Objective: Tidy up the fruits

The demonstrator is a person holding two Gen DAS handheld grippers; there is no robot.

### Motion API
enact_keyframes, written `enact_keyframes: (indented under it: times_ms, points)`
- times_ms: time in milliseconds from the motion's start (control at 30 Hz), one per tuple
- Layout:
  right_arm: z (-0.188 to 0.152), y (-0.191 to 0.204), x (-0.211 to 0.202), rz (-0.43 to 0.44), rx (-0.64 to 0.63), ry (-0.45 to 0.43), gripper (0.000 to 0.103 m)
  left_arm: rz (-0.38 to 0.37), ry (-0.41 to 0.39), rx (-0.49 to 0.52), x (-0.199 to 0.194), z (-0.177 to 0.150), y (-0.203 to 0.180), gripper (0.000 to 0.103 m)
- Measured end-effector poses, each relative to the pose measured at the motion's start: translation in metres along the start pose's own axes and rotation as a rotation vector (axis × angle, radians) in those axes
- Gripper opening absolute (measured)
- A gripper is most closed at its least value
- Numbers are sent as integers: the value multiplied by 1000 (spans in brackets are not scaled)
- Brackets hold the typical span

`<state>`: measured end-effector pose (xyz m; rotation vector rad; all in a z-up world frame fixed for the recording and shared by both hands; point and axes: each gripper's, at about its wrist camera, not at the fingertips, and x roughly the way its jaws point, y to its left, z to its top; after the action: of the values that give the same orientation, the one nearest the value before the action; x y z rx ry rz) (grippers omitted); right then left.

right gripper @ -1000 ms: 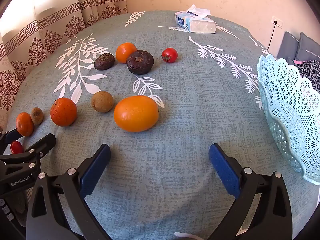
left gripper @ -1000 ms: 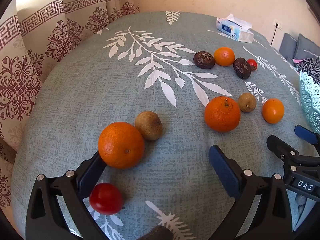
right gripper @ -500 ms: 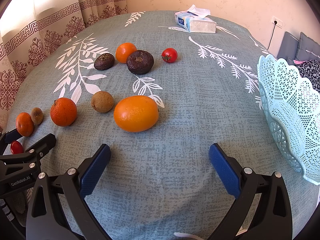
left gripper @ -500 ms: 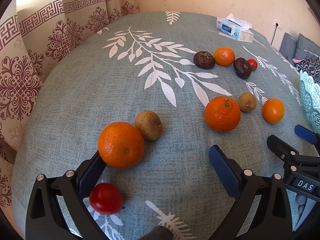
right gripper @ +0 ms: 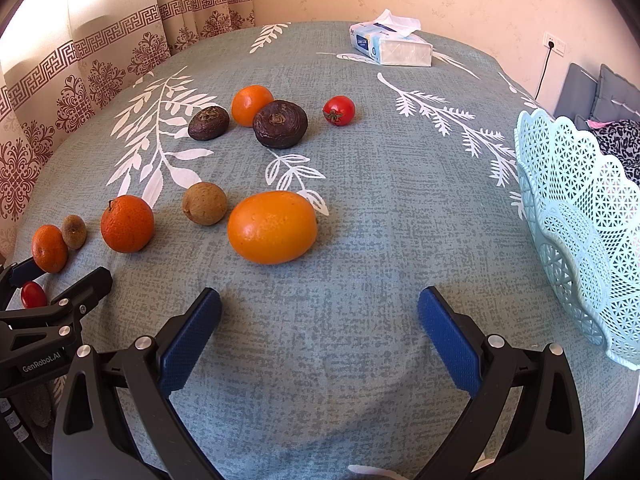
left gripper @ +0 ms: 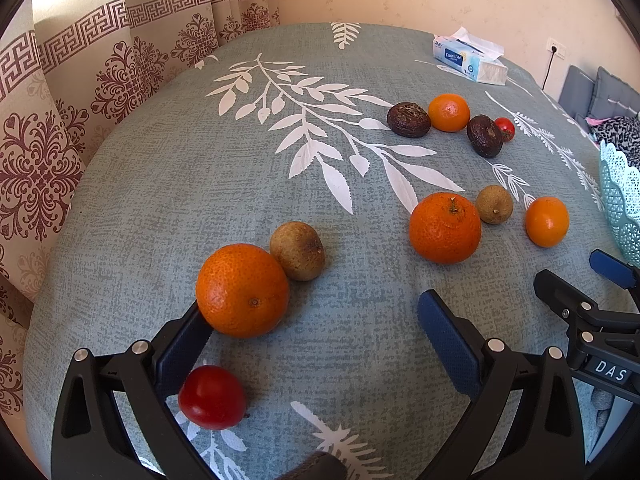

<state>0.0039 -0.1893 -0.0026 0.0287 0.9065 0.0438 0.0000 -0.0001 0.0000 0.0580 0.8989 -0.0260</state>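
orange and smooth, the big orange (right gripper: 272,227) lies on the worktop (right gripper: 380,208) just ahead of the right tongs (right gripper: 319,324), slightly left of centre, long axis crosswise; these tongs gape wide, empty. the left tongs (left gripper: 316,340), also wide and empty, sit farther off.

tissue box (right gripper: 392,48) far end | patterned curtain (left gripper: 80,92) left | wall socket (right gripper: 554,44)

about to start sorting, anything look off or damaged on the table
Nothing is spilled or broken. The two dark fruits look wrinkled and shrivelled, possibly past their best. The basket sits tilted on its side at the table's right edge, still empty.
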Motion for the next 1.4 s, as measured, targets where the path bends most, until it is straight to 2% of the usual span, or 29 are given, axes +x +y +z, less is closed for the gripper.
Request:
enact_keyframes:
  times_ms: [1033,1167,1267,1333,1400]
  points:
    - [0,-1,1,1,-2,1,100,3,5,-3,1,-1,0,98]
    - [1,-4,1,36,-15,11,101,1,4,-3,-1,-2,2,98]
    - [1,-5,0,73,-45,20,101,-34,-7,-1,-4,-3,5,98]
    - [0,-8,-1,94,-64,31,101,-63,-28,-15,-9,-3,10,98]
    - [1,-7,0,90,-78,42,101,-57,-64,-23,-19,-4,16,98]
